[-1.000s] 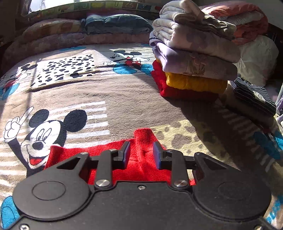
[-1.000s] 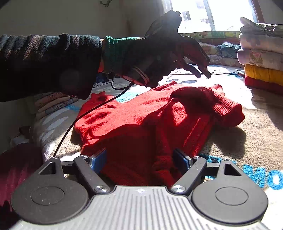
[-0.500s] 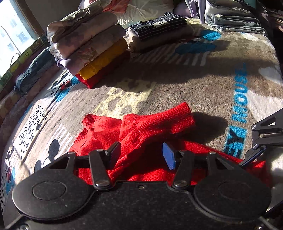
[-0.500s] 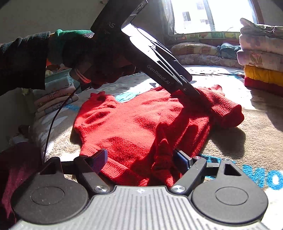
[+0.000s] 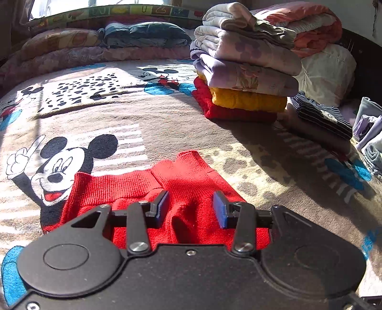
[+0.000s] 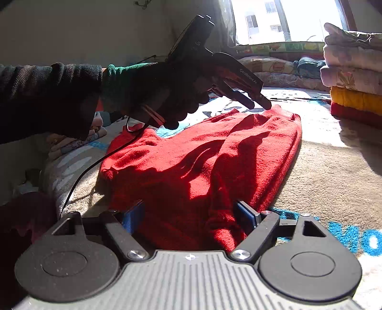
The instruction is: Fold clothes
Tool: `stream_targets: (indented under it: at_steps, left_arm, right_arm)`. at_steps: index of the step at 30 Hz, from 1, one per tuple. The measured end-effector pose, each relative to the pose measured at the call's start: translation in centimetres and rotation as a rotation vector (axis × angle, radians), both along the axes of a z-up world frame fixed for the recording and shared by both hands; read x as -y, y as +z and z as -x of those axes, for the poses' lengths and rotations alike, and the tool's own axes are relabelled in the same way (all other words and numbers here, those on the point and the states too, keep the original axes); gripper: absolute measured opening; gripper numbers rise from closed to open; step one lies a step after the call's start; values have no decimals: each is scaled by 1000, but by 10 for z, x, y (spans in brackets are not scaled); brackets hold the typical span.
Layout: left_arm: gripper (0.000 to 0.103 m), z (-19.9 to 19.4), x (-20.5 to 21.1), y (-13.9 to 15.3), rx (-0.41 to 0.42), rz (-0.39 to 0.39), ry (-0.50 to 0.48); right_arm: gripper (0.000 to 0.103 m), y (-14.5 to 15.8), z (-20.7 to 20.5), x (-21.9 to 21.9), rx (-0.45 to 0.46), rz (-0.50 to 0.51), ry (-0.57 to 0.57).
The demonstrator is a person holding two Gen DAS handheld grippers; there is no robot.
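We read "GenRobot.AI" on the left gripper [image 6: 261,105], whose fingers stood apart just above the far edge of one red sweater [image 6: 203,167]. The right gripper [image 6: 191,214] also stood wide, the sweater's near hem lying between its fingers, ungripped. Ahead of the left gripper, on the printed blanket [image 5: 167,124], we counted one stack of folded clothes [image 5: 243,71].

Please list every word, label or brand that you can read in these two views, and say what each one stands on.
"GenRobot.AI": on the side of the left gripper, right wrist view.
"S": a lone letter on that gripper's upper body; the rest is hidden.
"MO": blue letters on the blanket, cut off at the frame edge.
Letters on the colourful border by the window: too blurred to read.
Small label on the striped garment: too small to read.
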State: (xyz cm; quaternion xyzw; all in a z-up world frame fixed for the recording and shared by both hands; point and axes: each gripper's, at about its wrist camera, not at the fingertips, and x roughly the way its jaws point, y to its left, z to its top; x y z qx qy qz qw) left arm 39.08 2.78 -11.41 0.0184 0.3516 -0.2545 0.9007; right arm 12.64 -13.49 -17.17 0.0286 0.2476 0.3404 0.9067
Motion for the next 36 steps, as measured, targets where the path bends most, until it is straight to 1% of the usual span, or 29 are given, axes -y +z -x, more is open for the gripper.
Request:
stream_targets:
  at_steps: [2,6,10,11,12,13,14,15,16,17,20,21,24,26,28,29,30,32,35,36]
  left_arm:
    - [46,-7,-3,-4,-41,43,34]
    - [46,-22,-7,-11,-101,128,89]
    - [46,-40,1,-16,-157,133,103]
    - [43,-44,3,-18,-171,126,104]
    - [30,-46,6,-19,-176,113,104]
    - [23,-46,8,-19,-161,95,99]
    - [6,-43,11,-16,-133,69,87]
    - [5,-39,13,-13,-98,46,71]
    - [5,-34,14,-8,-59,38,48]
    - [5,-29,13,-4,-30,55,25]
    - [5,-21,6,4,26,148,-14]
    - [5,-21,6,4,31,163,-24]
    - [5,-29,13,-3,15,122,-19]
    - [5,-36,20,-13,-16,60,-10]
    - [6,-38,21,-18,-27,37,-3]
    - [9,-37,19,-17,-19,35,6]
    - [16,-32,16,-13,2,38,20]
    - [25,-22,9,-6,43,44,44]
    - [25,4,6,5,93,16,42]
    - [25,15,5,8,98,21,29]
  right_arm:
    - [82,0,1,0,0,0,0]
    - [82,1,1,-1,0,0,-1]
    - [82,1,1,-1,1,-5,-1]
    - [82,1,2,0,2,-9,-2]
    - [82,2,2,0,2,-12,-3]
    - [82,2,1,0,1,-13,-2]
    - [82,2,1,0,1,-13,-2]
    - [82,2,1,0,0,-13,-1]
    - [82,2,1,0,-1,-14,-1]
    - [82,2,1,0,-2,-14,-1]
    - [82,1,1,0,-2,-15,0]
    - [82,1,1,0,-2,-14,0]
    - [82,1,0,0,-3,-14,1]
    - [82,1,0,0,-4,-13,2]
    - [82,1,1,0,-4,-12,3]
    - [82,1,1,0,-4,-12,3]
    - [82,1,1,0,-4,-11,3]
    - [83,1,1,0,-3,-9,3]
    - [82,1,3,-1,7,-5,0]
    - [82,1,4,-1,12,-2,-3]
